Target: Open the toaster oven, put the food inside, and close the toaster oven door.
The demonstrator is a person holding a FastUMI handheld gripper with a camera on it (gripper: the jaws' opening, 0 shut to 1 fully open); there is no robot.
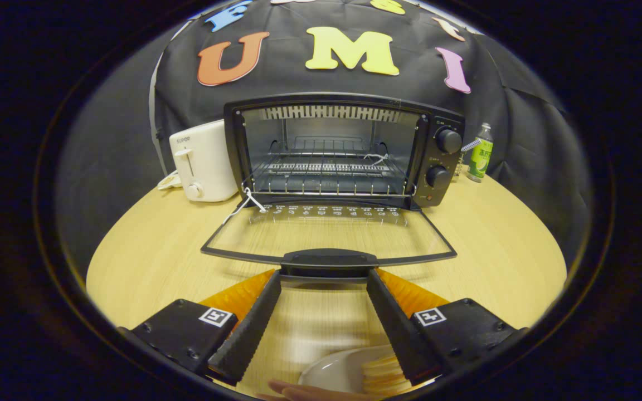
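The tool (324, 278) sat low in the frame with its fingers (251, 323) spread apart and nothing between them, their tips just short of the handle (329, 259) of the oven door (329, 236). Between the fingers, at the very bottom of the frame, a white plate (335, 370) rested on the surface (494, 245), with pale yellow slices of food (383, 374) stacked on its right side, touching or just beside the right finger; I could not tell which. A fingertip of a hand (298, 392) showed at the plate's near edge.

Ahead of the tips, the glass door lay folded down flat over the surface, handle nearest the tool. Beyond it, in the middle of the frame, stood the black oven (343, 150), its cavity open and a wire rack (329, 178) inside. Two knobs (448, 141) sat one above the other on its right panel.

To the left of the oven stood a white toaster (201, 161), just beside it. To the right, near the wall, stood a green bottle (480, 153).
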